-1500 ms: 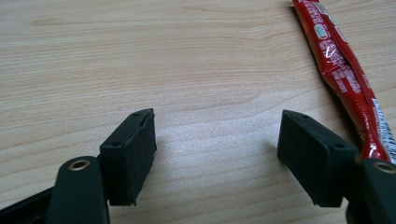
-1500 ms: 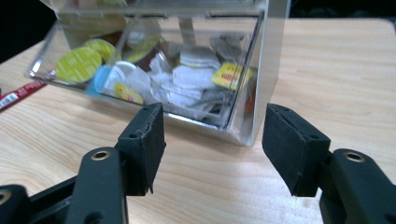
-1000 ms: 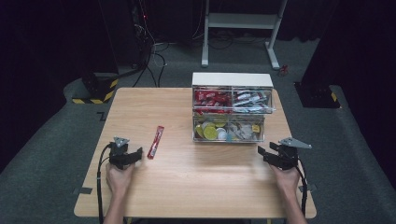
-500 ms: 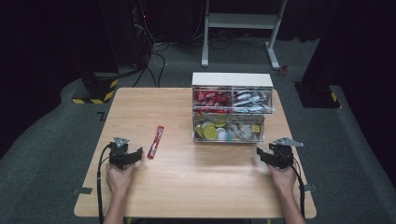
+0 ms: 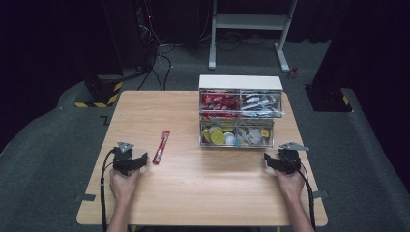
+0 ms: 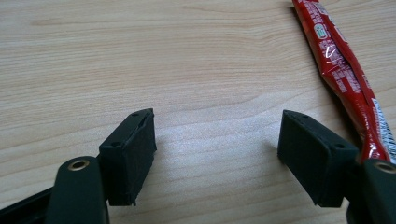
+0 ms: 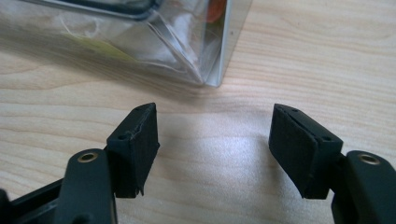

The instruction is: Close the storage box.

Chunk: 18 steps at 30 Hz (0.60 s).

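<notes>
A red snack stick packet (image 5: 161,147) lies flat on the wooden table (image 5: 193,193), just right of my left gripper (image 5: 141,159). In the left gripper view that packet (image 6: 343,74) runs past the right jaw, and my left gripper (image 6: 217,144) stands open over bare wood. My right gripper (image 5: 269,161) rests low near the table's right edge, in front of the clear drawer unit (image 5: 238,116). Its jaws have just been opening and nothing sits between them. In the right gripper view my right gripper (image 7: 215,140) is open, with the drawer unit's clear corner (image 7: 205,56) just ahead.
The drawer unit has a white top, red packets in its upper drawers and round yellow and mixed items in the lower ones. Black cables trail from both grippers toward the near table edge. Dark floor, a metal stand (image 5: 246,29) and equipment lie beyond the table.
My right gripper has sunk toward the table and shifted slightly forward and left, closer to the drawer unit. The left gripper and the red packet have stayed put.
</notes>
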Each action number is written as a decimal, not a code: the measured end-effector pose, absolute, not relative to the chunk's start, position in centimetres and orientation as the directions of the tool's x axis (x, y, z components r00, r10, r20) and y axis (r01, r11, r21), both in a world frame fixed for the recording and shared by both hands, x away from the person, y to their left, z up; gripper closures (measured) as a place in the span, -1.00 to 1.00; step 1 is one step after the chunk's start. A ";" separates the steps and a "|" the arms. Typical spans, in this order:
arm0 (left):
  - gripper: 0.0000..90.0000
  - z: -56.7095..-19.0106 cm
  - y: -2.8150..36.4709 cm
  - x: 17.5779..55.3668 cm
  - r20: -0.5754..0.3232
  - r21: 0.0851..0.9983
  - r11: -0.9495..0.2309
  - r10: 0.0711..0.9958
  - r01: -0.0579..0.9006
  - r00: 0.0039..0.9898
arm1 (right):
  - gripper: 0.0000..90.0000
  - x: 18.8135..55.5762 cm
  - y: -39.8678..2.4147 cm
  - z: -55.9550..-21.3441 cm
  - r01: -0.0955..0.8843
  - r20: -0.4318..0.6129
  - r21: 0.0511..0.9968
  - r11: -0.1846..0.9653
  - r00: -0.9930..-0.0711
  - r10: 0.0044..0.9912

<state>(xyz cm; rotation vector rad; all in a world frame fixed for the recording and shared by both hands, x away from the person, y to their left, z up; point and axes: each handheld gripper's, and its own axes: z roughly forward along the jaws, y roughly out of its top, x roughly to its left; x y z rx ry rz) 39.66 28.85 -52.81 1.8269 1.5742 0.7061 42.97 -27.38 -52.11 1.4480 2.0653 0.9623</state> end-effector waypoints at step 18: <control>-0.39 -52.8 28.8 39.7 0.003 0.745 -0.102 0.989 0.659 0.150 | -0.40 43.2 -27.1 -52.2 0.645 -0.016 0.722 0.250 -0.346 0.938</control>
